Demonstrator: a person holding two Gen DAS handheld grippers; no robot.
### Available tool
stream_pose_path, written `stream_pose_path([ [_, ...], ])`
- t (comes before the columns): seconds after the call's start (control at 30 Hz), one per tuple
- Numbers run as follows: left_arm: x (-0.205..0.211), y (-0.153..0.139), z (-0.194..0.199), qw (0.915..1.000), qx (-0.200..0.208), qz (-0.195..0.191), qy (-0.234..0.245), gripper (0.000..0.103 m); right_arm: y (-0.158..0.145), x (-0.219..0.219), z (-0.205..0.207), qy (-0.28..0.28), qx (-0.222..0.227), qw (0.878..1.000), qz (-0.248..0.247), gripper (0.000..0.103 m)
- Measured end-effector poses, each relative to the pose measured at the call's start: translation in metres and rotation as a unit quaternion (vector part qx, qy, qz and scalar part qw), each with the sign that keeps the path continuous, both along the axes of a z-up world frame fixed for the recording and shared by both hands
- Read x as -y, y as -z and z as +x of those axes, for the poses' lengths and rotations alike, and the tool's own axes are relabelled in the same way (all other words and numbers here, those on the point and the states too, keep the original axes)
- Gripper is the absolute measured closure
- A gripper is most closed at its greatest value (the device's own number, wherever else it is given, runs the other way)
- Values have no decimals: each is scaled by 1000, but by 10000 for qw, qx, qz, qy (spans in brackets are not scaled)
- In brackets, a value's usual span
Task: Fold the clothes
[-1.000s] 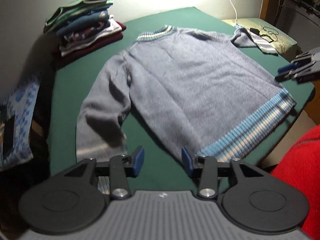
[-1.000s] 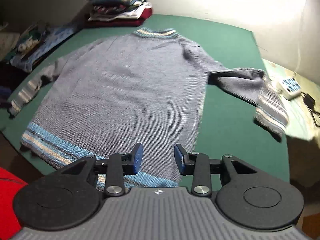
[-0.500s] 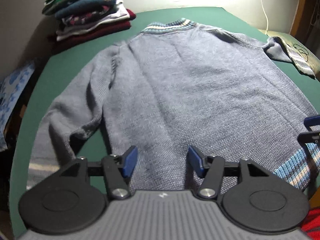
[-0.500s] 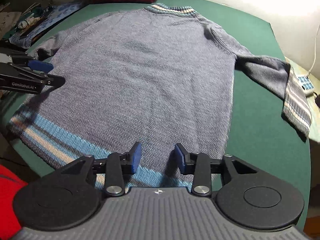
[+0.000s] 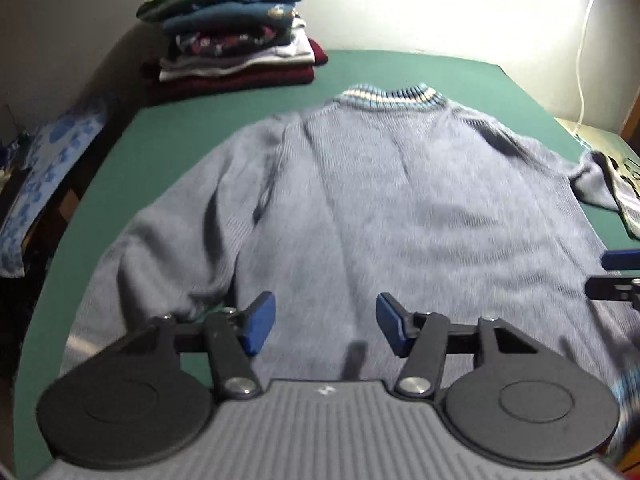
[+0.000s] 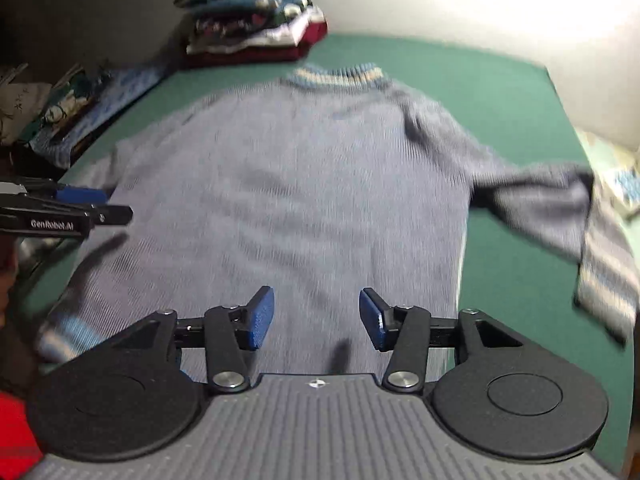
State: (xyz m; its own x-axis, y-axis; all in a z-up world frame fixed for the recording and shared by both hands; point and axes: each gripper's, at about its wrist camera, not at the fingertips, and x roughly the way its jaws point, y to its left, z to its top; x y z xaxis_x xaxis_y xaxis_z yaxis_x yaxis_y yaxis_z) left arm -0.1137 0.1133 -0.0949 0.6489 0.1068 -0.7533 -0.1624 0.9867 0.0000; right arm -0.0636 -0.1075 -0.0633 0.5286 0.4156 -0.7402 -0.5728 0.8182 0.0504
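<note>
Both grippers hang over the lower half of the grey-blue sweater (image 5: 400,208), which lies flat and face down on the green table (image 5: 180,128) with its striped collar (image 5: 390,98) at the far end. The left gripper (image 5: 325,328) is narrowing its jaws and the right gripper (image 6: 316,318) is widening, yet neither has any knit between its pads. The danger, I'd say, is a pinch that catches only the top layer and drags the body crooked, or a fold that leaves the right sleeve (image 6: 560,208) trailing off the table edge, well short of the folded stack (image 5: 232,32).

White cable (image 5: 585,52) — blue-patterned cloth (image 5: 38,184)
</note>
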Motion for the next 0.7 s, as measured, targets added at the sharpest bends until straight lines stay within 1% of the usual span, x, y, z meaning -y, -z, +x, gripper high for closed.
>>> stream_pose_path([
  [0.03,5,0,8,10000,32,38,-29,44,4,-8,6,-44,179,9998,-108,53],
  [0.1,17,5,24,9998,44,201,-50,43,10,-18,17,-136,309,9993,-151,56],
  [0.13,23,9,33,9995,38,292,-96,41,14,-21,24,-128,270,9995,-133,56],
  [0.2,29,17,46,9986,-8,454,-260,42,23,-22,35,52,28,9998,-167,56],
  [0.23,29,21,50,9982,-27,509,-322,40,27,-19,38,113,-105,9997,-193,55],
  [0.27,29,24,53,9976,-35,571,-395,40,29,-15,39,122,-123,9997,-181,54],
  [0.33,26,26,53,9960,-9,694,-559,29,30,-8,36,124,-81,9995,-262,42],
  [0.37,23,25,51,9948,23,792,-639,29,32,-3,35,162,-67,9994,-297,34],
  [0.4,19,24,48,9932,51,913,-716,25,34,3,33,206,-47,9993,-320,25],
  [0.43,15,23,47,9922,39,959,-796,19,35,11,33,297,-98,9991,-277,19],
  [0.47,10,21,46,9914,10,969,-878,18,37,20,34,341,-140,9993,-106,16],
  [0.5,5,19,46,9906,-20,979,-960,19,38,27,35,298,-146,9994,60,16],
  [0.53,0,17,45,9896,-50,989,-1041,31,38,30,35,230,-140,9996,107,16],
  [0.57,-2,13,47,9897,-55,944,-1071,37,38,32,35,160,-131,9997,118,20],
  [0.6,-3,8,49,9904,-49,871,-1076,46,35,32,38,133,-100,9997,196,38],
  [0.63,-2,3,53,9909,4,847,-1050,52,31,30,42,120,-62,9995,294,52],
  [0.67,2,0,58,9908,74,895,-1012,51,28,29,46,106,-23,9992,392,76],
  [0.7,6,-1,66,9905,109,973,-962,50,25,28,49,93,15,9988,490,78],
])
